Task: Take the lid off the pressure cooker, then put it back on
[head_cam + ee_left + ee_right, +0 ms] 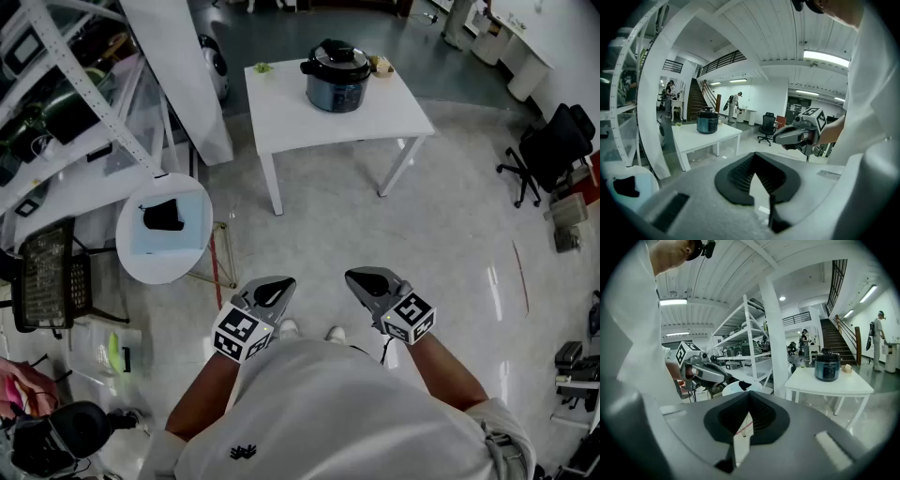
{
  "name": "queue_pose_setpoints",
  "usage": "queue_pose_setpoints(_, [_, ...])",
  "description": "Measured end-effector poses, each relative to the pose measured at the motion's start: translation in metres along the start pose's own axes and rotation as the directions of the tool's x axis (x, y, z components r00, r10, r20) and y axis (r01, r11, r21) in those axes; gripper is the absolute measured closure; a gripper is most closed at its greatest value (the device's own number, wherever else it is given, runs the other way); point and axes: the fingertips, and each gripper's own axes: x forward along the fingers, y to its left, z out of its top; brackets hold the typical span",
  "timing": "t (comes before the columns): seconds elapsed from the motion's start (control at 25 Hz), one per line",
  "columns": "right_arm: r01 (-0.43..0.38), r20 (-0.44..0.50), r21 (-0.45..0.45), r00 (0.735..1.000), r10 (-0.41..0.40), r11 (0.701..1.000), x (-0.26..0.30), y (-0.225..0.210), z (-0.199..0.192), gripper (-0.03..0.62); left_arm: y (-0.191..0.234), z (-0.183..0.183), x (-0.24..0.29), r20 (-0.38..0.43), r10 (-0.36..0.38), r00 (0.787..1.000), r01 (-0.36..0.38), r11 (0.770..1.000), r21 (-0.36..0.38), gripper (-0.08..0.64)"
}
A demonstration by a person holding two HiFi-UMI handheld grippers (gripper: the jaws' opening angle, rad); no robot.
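The dark blue pressure cooker [337, 75] with its black lid on stands on a white table [291, 117] far ahead of me, a few steps away. It also shows small in the left gripper view as the cooker [707, 121] and in the right gripper view as the cooker [827, 365]. My left gripper [277, 289] and right gripper [361, 279] hang close to my body above the floor, both shut and holding nothing. The left gripper [756, 159] sees the right gripper [787, 137] beside it; the right gripper [749, 403] sees the left gripper [705, 373].
A small round white table [141, 262] with a black object stands at the left front. White shelving [56, 103] and a white pillar [183, 75] line the left. An office chair [548, 150] stands at the right. A green item [262, 67] and a small container [381, 65] lie by the cooker.
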Motion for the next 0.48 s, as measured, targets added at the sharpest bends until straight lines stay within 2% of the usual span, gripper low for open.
queue_pose_setpoints(0.2, [0.010, 0.002, -0.017, 1.000, -0.010, 1.000, 0.029, 0.012, 0.008, 0.581, 0.023, -0.009, -0.016, -0.001, -0.020, 1.000, 0.020, 1.000, 0.018, 0.552])
queue_pose_setpoints(0.48, [0.038, -0.023, -0.004, 0.999, -0.039, 0.999, 0.046, 0.023, 0.003, 0.581, 0.036, -0.021, -0.018, -0.014, -0.085, 0.996, 0.086, 0.996, 0.023, 0.552])
